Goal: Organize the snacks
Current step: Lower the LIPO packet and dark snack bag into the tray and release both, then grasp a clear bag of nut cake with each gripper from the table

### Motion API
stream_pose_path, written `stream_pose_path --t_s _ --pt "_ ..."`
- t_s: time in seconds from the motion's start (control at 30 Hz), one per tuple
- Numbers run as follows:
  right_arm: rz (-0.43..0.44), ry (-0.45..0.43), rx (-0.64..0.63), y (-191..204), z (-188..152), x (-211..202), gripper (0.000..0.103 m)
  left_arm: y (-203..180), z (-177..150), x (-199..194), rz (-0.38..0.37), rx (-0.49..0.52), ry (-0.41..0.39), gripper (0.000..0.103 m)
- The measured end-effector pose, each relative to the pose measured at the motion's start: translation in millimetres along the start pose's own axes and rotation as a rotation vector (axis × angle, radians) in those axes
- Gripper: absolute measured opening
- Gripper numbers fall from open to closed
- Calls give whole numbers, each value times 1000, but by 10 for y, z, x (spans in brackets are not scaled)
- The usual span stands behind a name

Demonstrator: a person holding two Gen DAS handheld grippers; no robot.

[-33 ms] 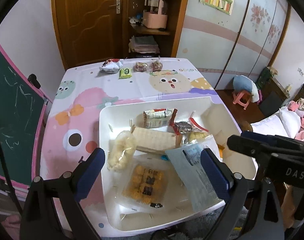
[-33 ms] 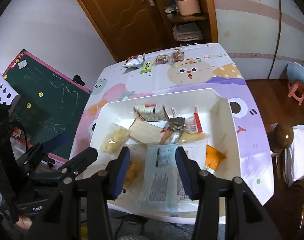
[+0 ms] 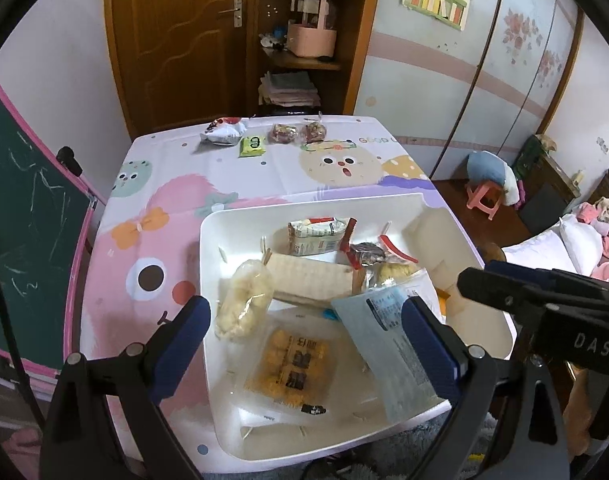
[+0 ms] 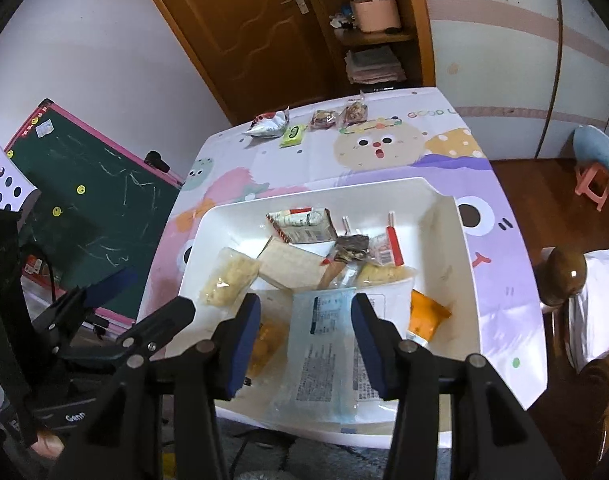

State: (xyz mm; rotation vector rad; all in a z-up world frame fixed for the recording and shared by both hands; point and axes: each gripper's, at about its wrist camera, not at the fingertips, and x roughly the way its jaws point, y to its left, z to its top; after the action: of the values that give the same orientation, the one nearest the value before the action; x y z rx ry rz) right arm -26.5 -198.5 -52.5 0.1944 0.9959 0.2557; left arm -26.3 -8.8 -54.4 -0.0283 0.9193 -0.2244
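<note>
A white tray (image 3: 208, 240) sits at the near end of the cartoon-print table and holds several snacks: a puffed-snack bag (image 3: 244, 304), a cracker pack (image 3: 312, 276), a yellow cookie pack (image 3: 294, 364) and an orange packet (image 4: 424, 316). A blue-white flat packet (image 4: 324, 344) lies over the tray's near rim. My right gripper (image 4: 306, 320) hovers above it, jaws part open to either side, pads not pressing. My left gripper (image 3: 304, 328) is open wide above the cookie pack, holding nothing. At the table's far edge lie a white-red bag (image 3: 222, 132), a green packet (image 3: 251, 146) and two brown candy packs (image 3: 282, 134).
A green chalkboard (image 3: 24, 240) leans close against the table's left side. A pink stool (image 3: 482, 200) and a bed (image 3: 564, 248) are on the right. A wooden door and a corner shelf (image 3: 304, 60) stand behind the table.
</note>
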Motion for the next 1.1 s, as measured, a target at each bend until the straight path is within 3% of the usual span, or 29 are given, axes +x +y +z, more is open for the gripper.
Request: stream_pose_path --t_s 0.6,0.8,1.0,1.1 --pt "-37 56 -32 118 18 223 48 353 16 -22 36 -47 -2 96" --pt "-100 -12 -105 202 377 167 48 540 385 -133 112 -38 -71 96" --pt "-81 -77 -135 224 1025 -19 48 743 929 -257 101 -65 -93 96" --pt "-119 -112 -177 257 1378 -94 48 822 1291 -311 75 -83 -90 96"
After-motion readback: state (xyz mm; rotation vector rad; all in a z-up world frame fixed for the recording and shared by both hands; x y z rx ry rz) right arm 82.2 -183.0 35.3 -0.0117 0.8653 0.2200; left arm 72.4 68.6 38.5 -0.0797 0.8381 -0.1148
